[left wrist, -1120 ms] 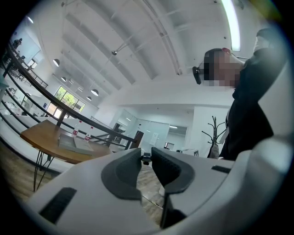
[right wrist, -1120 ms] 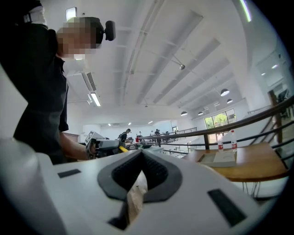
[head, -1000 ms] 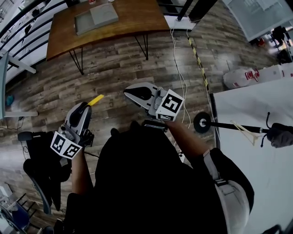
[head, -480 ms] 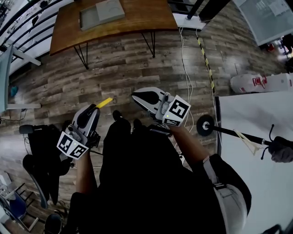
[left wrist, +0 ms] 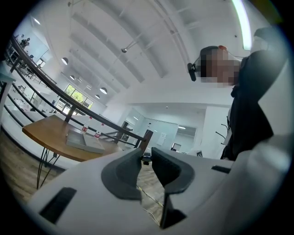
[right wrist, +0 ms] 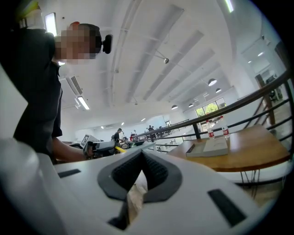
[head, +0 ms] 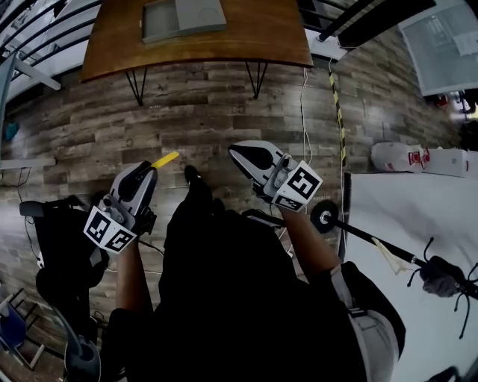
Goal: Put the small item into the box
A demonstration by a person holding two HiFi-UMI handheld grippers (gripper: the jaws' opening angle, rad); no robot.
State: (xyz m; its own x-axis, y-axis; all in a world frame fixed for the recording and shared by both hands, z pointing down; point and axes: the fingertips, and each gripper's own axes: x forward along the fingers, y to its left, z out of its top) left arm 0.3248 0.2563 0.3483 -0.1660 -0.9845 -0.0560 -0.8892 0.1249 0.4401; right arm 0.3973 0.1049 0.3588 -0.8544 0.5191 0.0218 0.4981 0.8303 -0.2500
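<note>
At far left the left gripper (left wrist: 145, 156) is carried low beside the person's body, its nose aimed ahead at the furniture, which suits a walk-up rather than a placement. Its dark, smooth, scoop-shaped jaws are drawn to a thin slit with a small dark end lodged at the tips. In the head view a flat yellow strip (head: 166, 160) juts from that same nose, so I read the strip as the small item, pinched there and held clear of the plank floor (head: 224, 97).

Further ahead stands the wooden table (head: 246, 37), a warm brown slab on thin black hairpin legs. The grey box (head: 183, 16) lies flat on it, shallow and rectangular, well apart from both grippers; nothing is in it that I can see.

To the right, the right gripper (right wrist: 141, 152) is level with its partner. Its ribbed rubber pads are pressed together on nothing, probably just parked for the carry.

At far right is a matte white table (head: 396, 201).
</note>
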